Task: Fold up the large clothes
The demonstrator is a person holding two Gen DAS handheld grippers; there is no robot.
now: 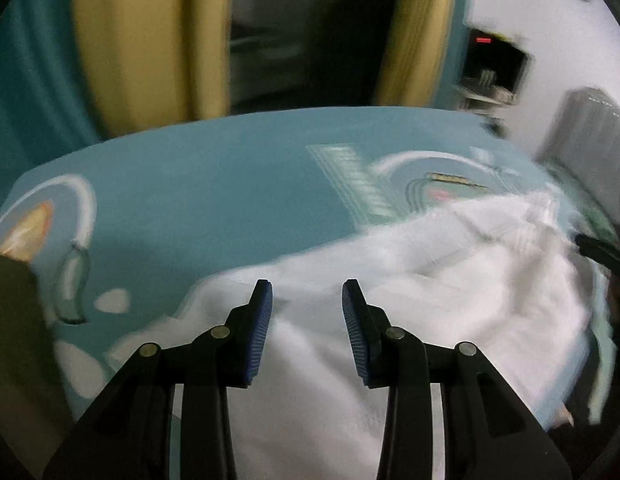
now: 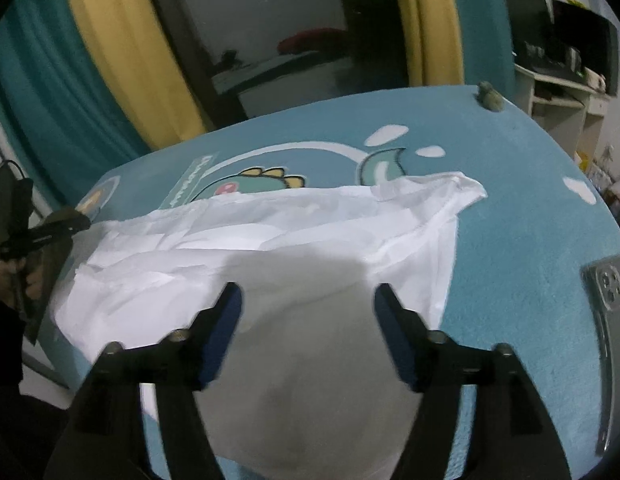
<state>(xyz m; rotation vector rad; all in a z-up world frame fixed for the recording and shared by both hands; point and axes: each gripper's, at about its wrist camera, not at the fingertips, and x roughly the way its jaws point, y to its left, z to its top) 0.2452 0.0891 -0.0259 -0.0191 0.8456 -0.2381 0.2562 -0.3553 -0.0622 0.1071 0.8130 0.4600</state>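
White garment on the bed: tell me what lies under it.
The white garment lies on the blue dinosaur-print blanket. The dinosaur shows only above its far edge; the rest of the print beneath is covered.

My left gripper [image 1: 307,294] hangs with its blue-padded jaws parted, nothing between them. My right gripper [image 2: 308,300] is spread wider, jaws likewise apart, pointing forward and down.
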